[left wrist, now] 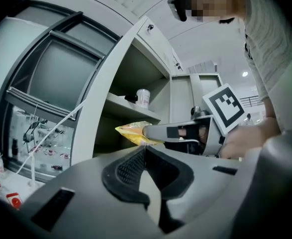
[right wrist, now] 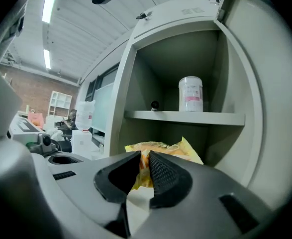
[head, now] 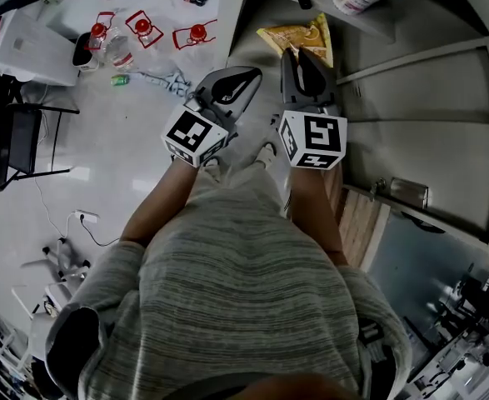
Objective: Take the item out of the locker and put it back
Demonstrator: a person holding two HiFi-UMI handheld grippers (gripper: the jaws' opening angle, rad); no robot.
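While right claw (right wrist: 142, 157) pinches yellow packet (right wrist: 181, 152), print unreadable.

Snack bag (right wrist: 181, 150) half hidden behind fingers (right wrist: 163, 176), jar (right wrist: 190, 94) label unreadable

Open-fronted locker (right wrist: 235, 83), shelf (right wrist: 185, 117) above packet (right wrist: 183, 151)

Grey, finely striped short-sleeved top (head: 244, 282). Grey-shelled left gripper (head: 246, 77) and right gripper (head: 304, 57), each with a white, black-patterned marker cube (head: 313, 140) toward six o'clock; pads (right wrist: 163, 176) probably ribbed black.
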